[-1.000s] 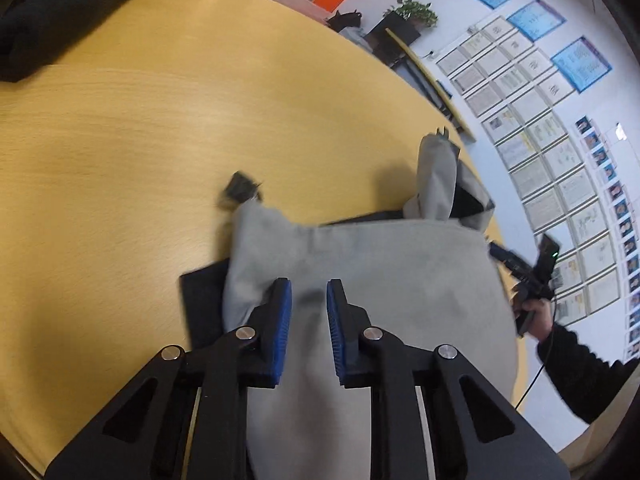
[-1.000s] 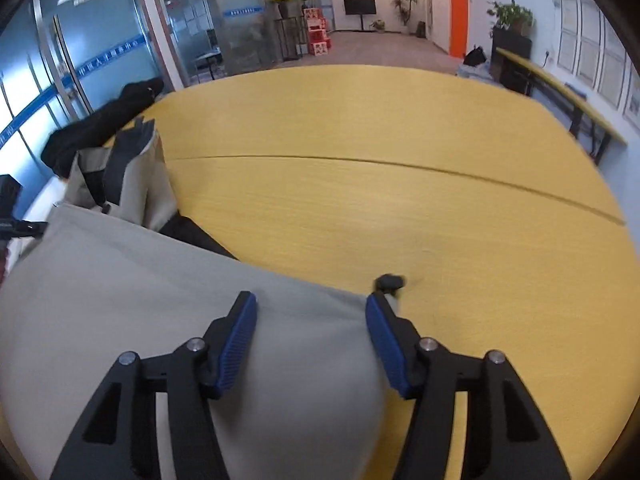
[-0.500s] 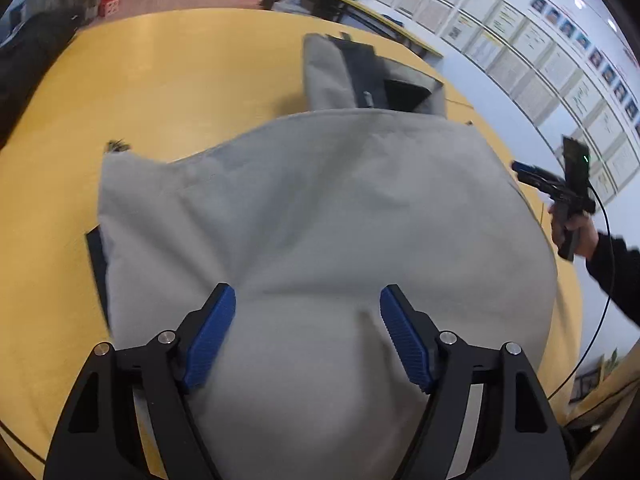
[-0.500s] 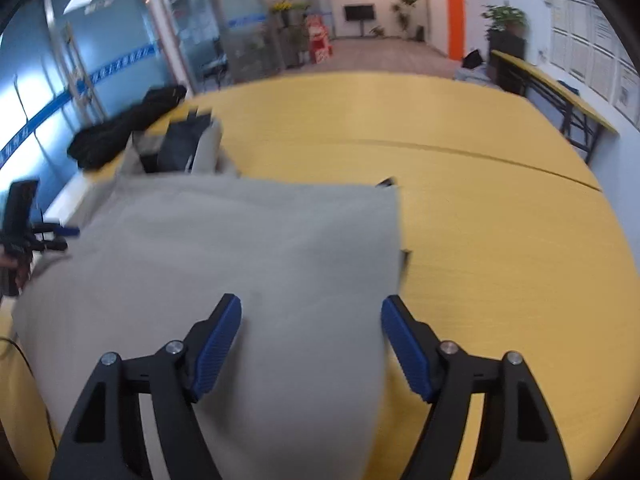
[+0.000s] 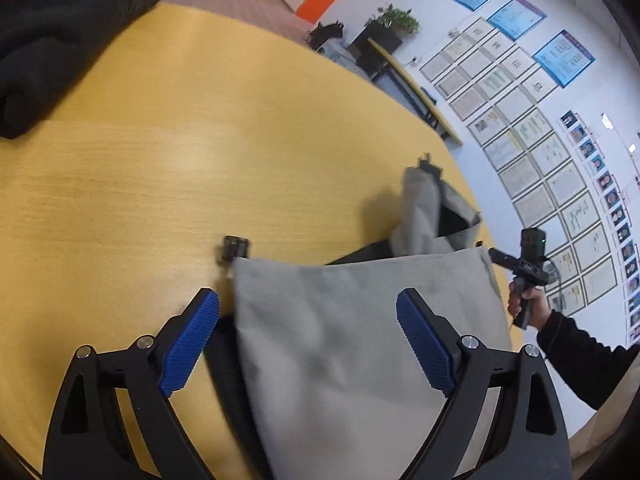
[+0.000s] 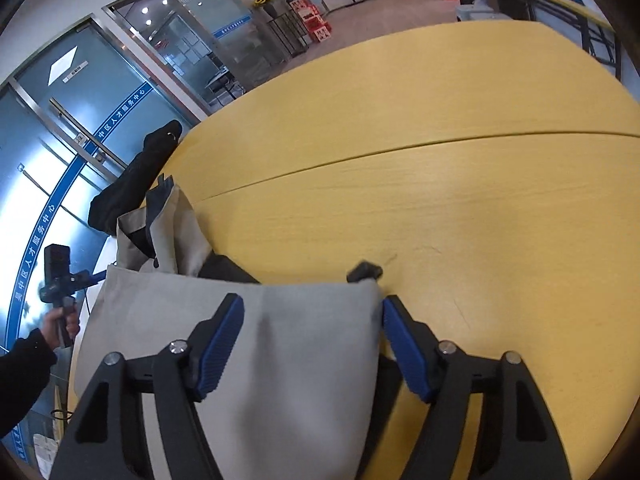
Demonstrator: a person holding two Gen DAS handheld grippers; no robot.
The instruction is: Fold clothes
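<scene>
A grey garment (image 5: 360, 340) with a dark lining (image 5: 228, 360) lies on the yellow table (image 5: 180, 160). My left gripper (image 5: 307, 300) hovers over its left corner. The jaws are wide and still opening, their pads clear of the cloth. A black cord stopper (image 5: 234, 246) sticks out at that corner. In the right wrist view the same garment (image 6: 300, 340) fills the gap of my right gripper (image 6: 313, 306). Its jaws are closing slightly around the cloth's right edge, but the pads are not pressing on it. A rumpled sleeve (image 6: 176, 232) stands up at the far side.
A black garment (image 5: 60, 32) lies at the table's far corner, also visible as a black garment (image 6: 132, 176) from the right wrist. A hand in a dark sleeve (image 5: 528, 308) holds a small black device (image 6: 60, 276) beside the grey cloth. A seam (image 6: 400, 148) crosses the table.
The left jaws went from nearly shut to wide apart. The grey cloth billowed up close to both cameras half a second ago and now lies flat. Both grippers have drawn back.
</scene>
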